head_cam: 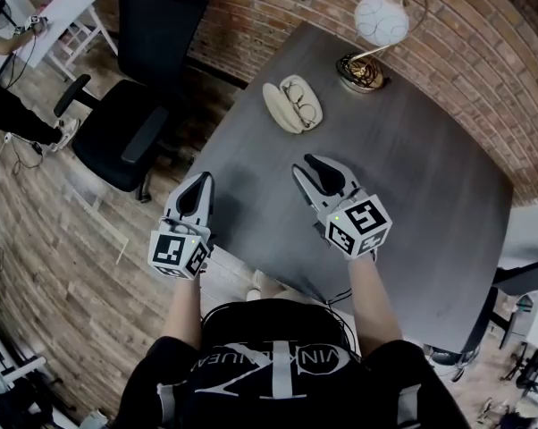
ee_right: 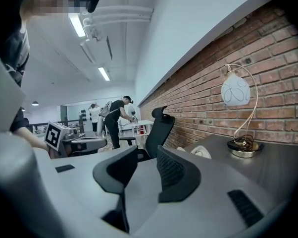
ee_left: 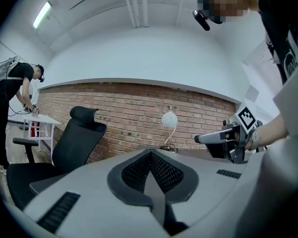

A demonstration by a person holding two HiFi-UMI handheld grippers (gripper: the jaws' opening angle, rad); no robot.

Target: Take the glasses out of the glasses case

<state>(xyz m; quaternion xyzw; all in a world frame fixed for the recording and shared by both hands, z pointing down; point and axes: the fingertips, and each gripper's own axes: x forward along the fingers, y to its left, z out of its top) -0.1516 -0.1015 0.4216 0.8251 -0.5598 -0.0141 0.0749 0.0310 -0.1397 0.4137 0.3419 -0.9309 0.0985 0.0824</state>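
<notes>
At the far end of the dark grey worktop (head_cam: 412, 195), an open cream glasses case (head_cam: 276, 107) holds thin-rimmed glasses (head_cam: 303, 105), near a white globe lamp (head_cam: 380, 21). The left hand-held gripper (head_cam: 200, 182) is closed and empty; the right hand-held gripper (head_cam: 305, 164) gapes, empty.

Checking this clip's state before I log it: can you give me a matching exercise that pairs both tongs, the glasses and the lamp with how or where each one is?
Things:
1. left tongs
2. right tongs
3. glasses
4. lamp

States or places:
A. lying in the open glasses case
B. apart, nothing between them
C. standing at the far corner of the table
D. closed together, holding nothing

Pairs: 1-D, 2-B, 3-A, 4-C
</notes>
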